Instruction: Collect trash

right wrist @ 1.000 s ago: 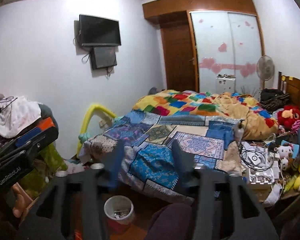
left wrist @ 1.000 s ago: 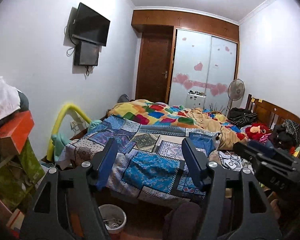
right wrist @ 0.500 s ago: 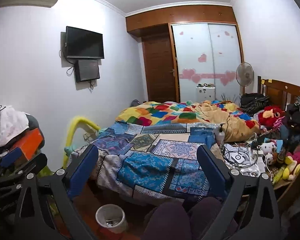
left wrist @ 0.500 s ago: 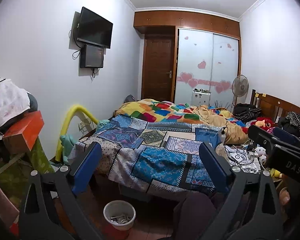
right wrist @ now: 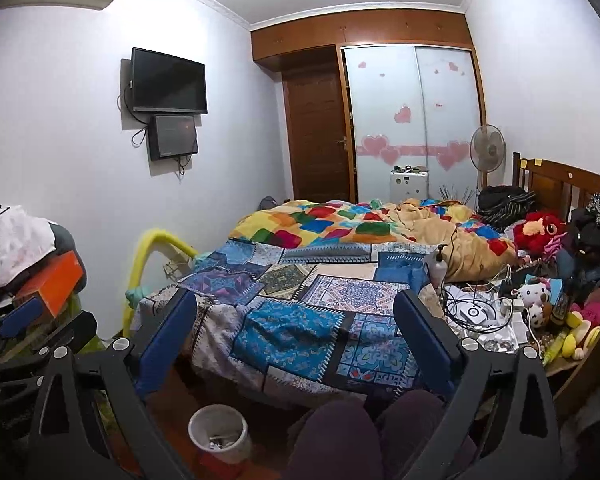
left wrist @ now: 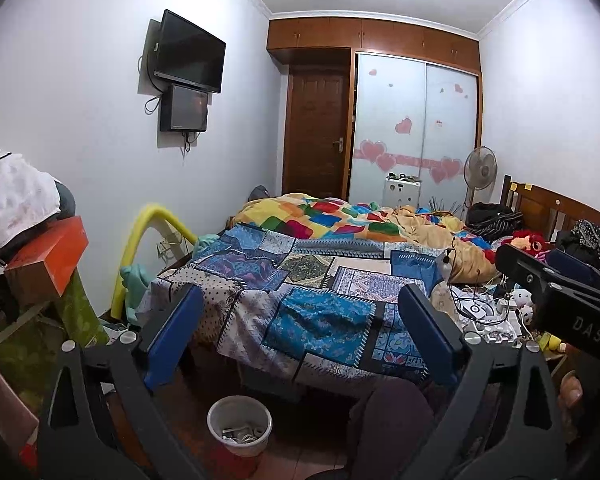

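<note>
A small white trash bin (left wrist: pixel 240 424) with scraps inside stands on the floor at the foot of the bed; it also shows in the right wrist view (right wrist: pixel 218 433). My left gripper (left wrist: pixel 300 332) is wide open and empty, held high above the bin and facing the bed. My right gripper (right wrist: pixel 296 332) is also wide open and empty, facing the same way. The right gripper's body (left wrist: pixel 556 300) shows at the right edge of the left wrist view. Clutter of cables, white boxes and small items (right wrist: pixel 480 312) lies on the bed's right side.
A bed with a patchwork quilt (left wrist: pixel 312 292) fills the middle. Stuffed toys (right wrist: pixel 540 232) and clothes pile by the wooden headboard (right wrist: pixel 560 184). An orange box (left wrist: pixel 48 264) and cloths sit on a cluttered stand at left. A yellow foam tube (left wrist: pixel 140 248) stands by the wall.
Both grippers opened from a narrower gap to wide open and both views rose and steadied. The bin looks farther below than a second ago.
</note>
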Demonstrator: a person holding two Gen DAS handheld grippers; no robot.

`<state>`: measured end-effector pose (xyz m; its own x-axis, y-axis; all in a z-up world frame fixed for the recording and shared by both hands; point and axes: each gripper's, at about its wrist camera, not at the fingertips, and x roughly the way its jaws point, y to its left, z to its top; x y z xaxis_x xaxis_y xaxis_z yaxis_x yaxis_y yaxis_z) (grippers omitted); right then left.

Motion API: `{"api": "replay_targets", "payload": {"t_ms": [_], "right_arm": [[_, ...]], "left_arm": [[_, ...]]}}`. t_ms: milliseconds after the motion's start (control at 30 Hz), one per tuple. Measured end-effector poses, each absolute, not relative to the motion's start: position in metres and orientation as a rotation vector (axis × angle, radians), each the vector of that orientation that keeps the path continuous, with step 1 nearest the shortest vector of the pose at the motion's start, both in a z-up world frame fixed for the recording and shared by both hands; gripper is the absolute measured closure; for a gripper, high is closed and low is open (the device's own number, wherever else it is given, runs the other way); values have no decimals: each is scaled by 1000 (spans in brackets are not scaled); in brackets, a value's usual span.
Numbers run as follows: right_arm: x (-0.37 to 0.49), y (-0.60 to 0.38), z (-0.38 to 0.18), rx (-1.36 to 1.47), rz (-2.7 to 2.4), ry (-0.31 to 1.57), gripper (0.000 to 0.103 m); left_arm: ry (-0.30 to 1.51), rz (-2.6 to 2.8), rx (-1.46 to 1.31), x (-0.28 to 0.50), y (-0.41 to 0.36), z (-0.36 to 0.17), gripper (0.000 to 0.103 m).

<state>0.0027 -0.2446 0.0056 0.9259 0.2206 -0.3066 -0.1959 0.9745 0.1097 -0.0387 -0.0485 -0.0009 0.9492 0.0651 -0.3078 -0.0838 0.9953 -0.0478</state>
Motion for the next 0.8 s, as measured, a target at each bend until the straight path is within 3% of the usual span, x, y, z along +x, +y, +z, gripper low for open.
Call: {"api": "replay_targets", "payload": {"t_ms": [800], "right_arm": [[0, -243, 7, 68, 221, 323, 5]], "left_arm": [[310, 100, -58, -42, -47, -6, 2]]}}
